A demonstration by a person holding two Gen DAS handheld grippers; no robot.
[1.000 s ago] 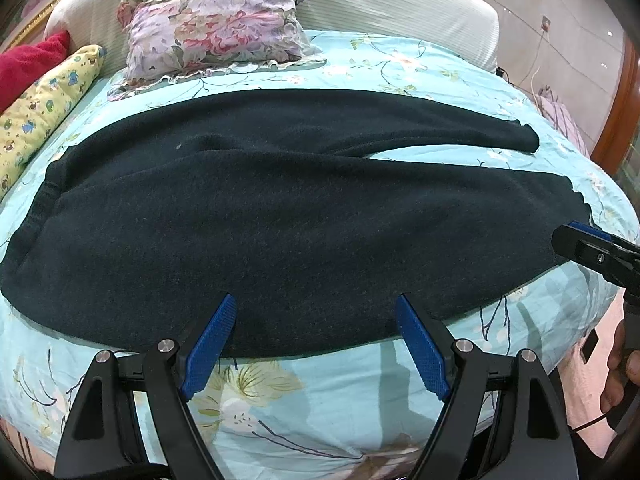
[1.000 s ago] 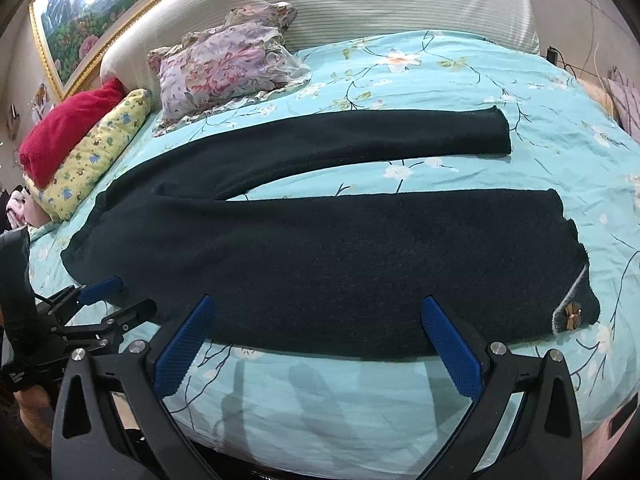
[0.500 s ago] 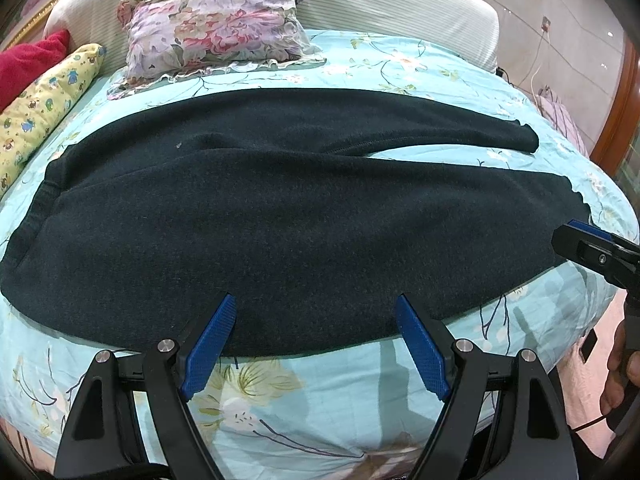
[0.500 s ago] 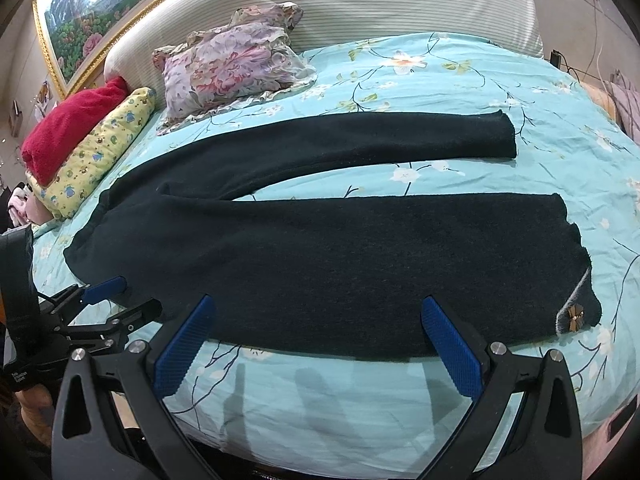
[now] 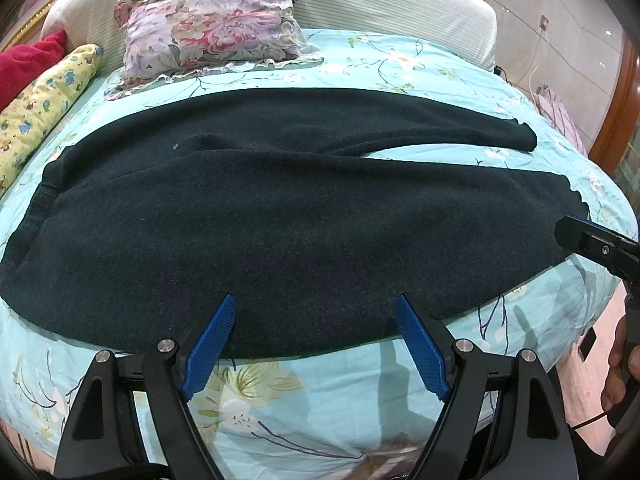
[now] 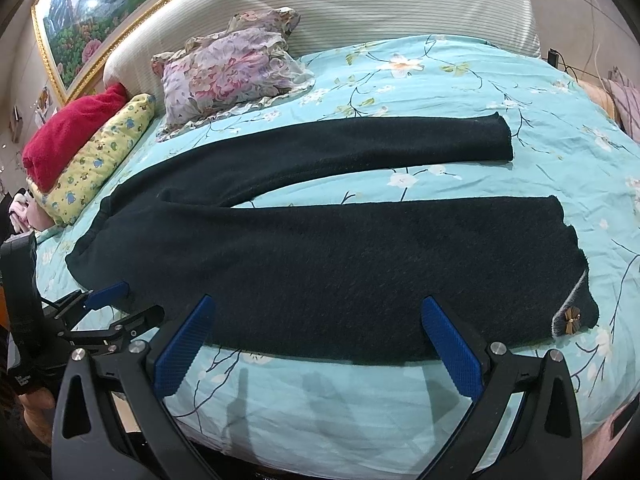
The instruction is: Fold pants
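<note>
While both pairs of jaws are held wide apart and nothing is gripped, the pants [image 5: 280, 216] are seen spread flat on the bed [image 5: 400, 64], just ahead of the fingertips. No fold is judged to have been made: the two legs lie apart, with blue sheet between them. The left gripper [image 5: 314, 314] is poised at the near edge by the waist end, the right gripper [image 6: 318, 318] at the near leg toward the cuff [image 6: 572, 316]. All the folding is left.
</note>
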